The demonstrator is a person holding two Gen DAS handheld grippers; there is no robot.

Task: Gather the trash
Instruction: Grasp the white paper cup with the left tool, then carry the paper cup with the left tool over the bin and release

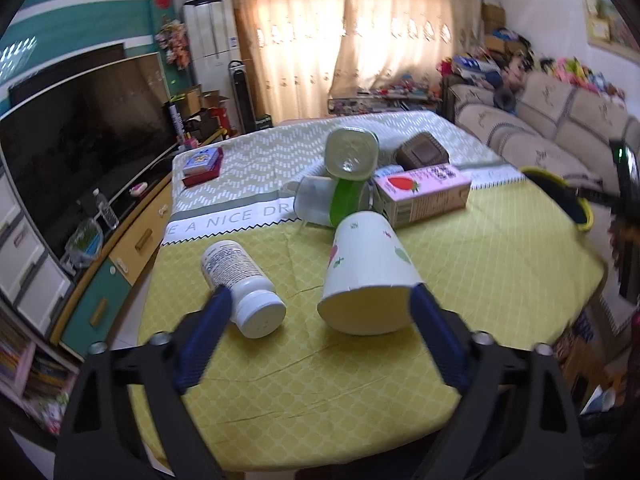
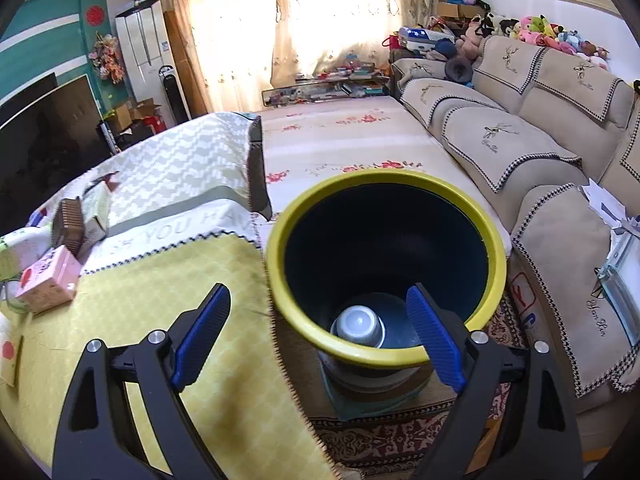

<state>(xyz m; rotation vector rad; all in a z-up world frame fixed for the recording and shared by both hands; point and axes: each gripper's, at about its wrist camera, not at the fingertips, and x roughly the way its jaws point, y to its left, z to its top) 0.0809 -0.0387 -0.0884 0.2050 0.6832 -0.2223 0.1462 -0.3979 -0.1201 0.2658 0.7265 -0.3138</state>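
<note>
I am holding the left gripper (image 1: pixel 320 300) wide around the tipped paper cup (image 1: pixel 370 272) on the table (image 1: pixel 500 248); uneven closing risks crushing it or nudging the pill bottle (image 1: pixel 240 280).

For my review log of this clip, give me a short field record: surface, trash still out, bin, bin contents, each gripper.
surface: table under a yellow tablecloth
trash on table: white pill bottle, paper cup, pink strawberry carton and clear plastic bottle, all lying on their sides
bin: yellow-rimmed wastebasket, on the floor beside the table
bin contents: one white cup, bottom up
left gripper: open, nothing held, fingers either side of pill bottle and paper cup
right gripper: open, empty, above the wastebasket
</note>
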